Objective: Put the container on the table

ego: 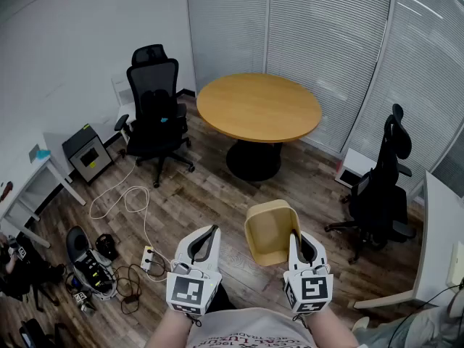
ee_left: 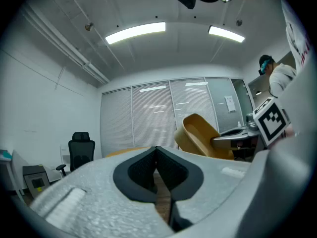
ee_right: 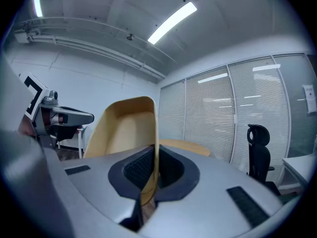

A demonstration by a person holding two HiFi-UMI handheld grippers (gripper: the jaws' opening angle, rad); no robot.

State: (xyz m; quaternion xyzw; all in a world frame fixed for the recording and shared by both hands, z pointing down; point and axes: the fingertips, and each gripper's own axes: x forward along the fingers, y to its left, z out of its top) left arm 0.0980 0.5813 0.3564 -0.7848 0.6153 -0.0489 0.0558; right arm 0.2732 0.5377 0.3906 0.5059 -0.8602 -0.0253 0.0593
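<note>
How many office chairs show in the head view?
2. The left chair stands by the wall, left of the round table; the right chair stands right of it. More may be hidden.

The left gripper point(ego: 213, 229) and the right gripper point(ego: 293, 236) share one build. Each has a pale grey, faintly speckled shell, broad at the back and tapering forward to two fingers point(ee_left: 136, 170) lined with black ribbed pads. Each shell carries a white cube at its rear, the left cube point(ego: 190, 293) and the right cube point(ego: 312, 290), printed with black square markers (one marker on each face that shows). In the right gripper view, dark rectangular strips point(ee_right: 246, 206) lie flat on the shell on either side of the pads. The person wears a light grey shirt point(ego: 250, 335) with printed lettering across the front, too small to read.
</note>
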